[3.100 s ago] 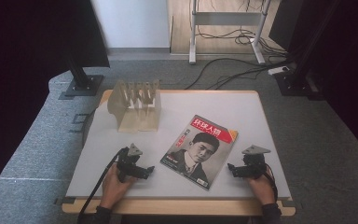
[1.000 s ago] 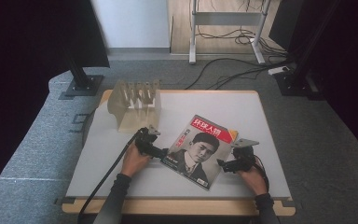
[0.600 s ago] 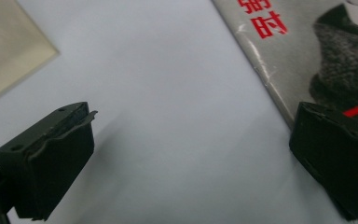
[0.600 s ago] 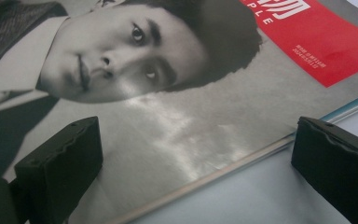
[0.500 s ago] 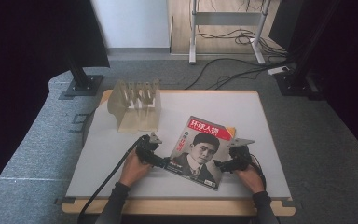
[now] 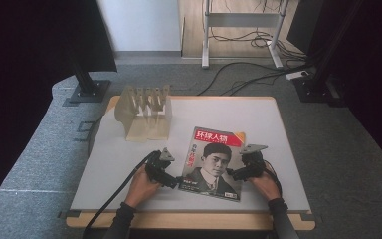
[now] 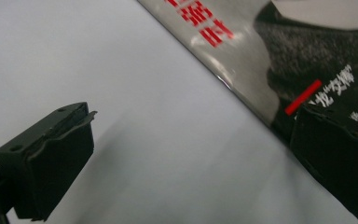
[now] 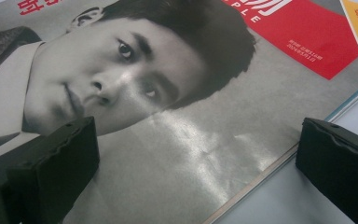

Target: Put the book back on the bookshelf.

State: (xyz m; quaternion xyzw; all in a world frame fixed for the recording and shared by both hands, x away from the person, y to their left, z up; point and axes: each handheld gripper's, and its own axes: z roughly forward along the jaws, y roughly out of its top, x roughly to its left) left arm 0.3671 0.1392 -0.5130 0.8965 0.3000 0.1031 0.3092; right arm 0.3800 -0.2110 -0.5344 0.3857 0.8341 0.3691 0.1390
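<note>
Table point(image 6: 129, 164) pale grey, wood-edged, seen from above on my side. Magazine point(image 6: 213, 162) lies flat on it, right of centre and toward the near edge, turned slightly so its bottom corner points at the near edge; cover shows a black-and-white portrait with red title characters at the top. Left hand-held gripper point(image 6: 175, 182) sits at the magazine's lower-left edge, my left hand point(image 6: 142, 186) behind it, black cable trailing off toward the near-left corner. In the left gripper view its jaws stand spread wide: one jaw over bare table, the other over the cover's edge near a red bar and white characters; the magazine point(image 7: 279, 60) runs diagonally across the upper right. I cannot tell whether either jaw touches the paper. Right hand-held gripper point(image 6: 235, 174) is at the magazine's right edge, right hand point(image 6: 266, 184) behind it, grey three-cornered plate on top. In the right gripper view its jaws are also spread: one over the glossy cover point(image 8: 177, 154) below the portrait's chin, the other past the page edge over bare table. That straddles the right edge; nothing is pinched. A red block with white lettering and a yellow corner show at the cover's top in that view. Wooden rack point(image 6: 145, 112) with upright dividers stands near the far-left corner, well apart from the magazine. Grey carpet, cables and stand legs lie beyond the far edge.
</note>
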